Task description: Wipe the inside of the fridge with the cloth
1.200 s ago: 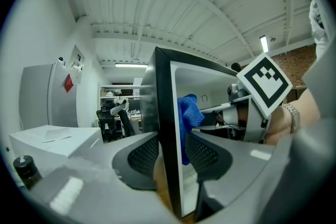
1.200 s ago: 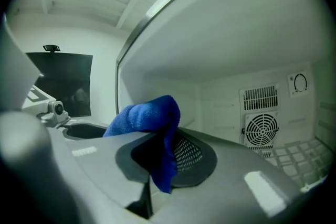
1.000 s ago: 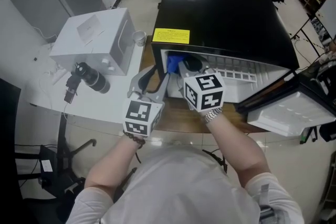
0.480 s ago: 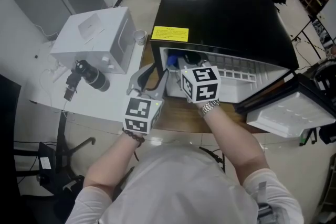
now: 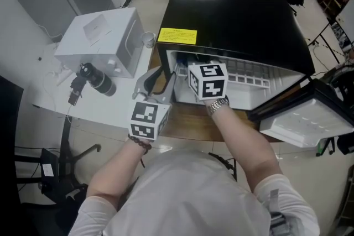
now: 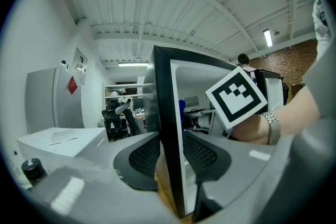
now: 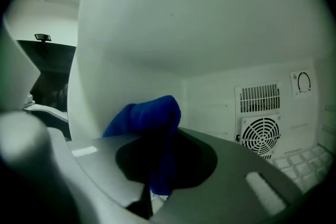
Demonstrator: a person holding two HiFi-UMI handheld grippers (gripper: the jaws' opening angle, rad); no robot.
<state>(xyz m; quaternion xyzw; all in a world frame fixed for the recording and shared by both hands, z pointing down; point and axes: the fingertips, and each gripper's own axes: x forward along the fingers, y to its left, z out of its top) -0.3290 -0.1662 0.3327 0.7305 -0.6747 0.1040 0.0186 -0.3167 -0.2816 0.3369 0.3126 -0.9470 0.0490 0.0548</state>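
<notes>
A black fridge (image 5: 238, 14) stands with its door (image 5: 310, 116) swung open at the right. My left gripper (image 5: 160, 79) straddles the front edge of the fridge's left side wall (image 6: 168, 102). Its jaws have just been closing, and both pads now lie against that wall. My right gripper (image 7: 157, 165) reaches inside the fridge, shut on a bunched blue cloth (image 7: 149, 115) close to the white inner left wall (image 7: 121, 50). In the head view only its marker cube (image 5: 207, 81) shows; the jaws and cloth are hidden under the fridge's top.
A white box (image 5: 102, 41), a black cylinder (image 5: 95, 80) and a glass cup (image 5: 146, 39) sit on the white table left of the fridge. A wire shelf (image 5: 246, 72) spans the inside. A round fan grille (image 7: 261, 136) is on the back wall.
My right gripper has pushed deeper into the fridge, and the blue cloth has slipped out of sight under the fridge's top in the head view. The left gripper has stayed on the wall edge.
</notes>
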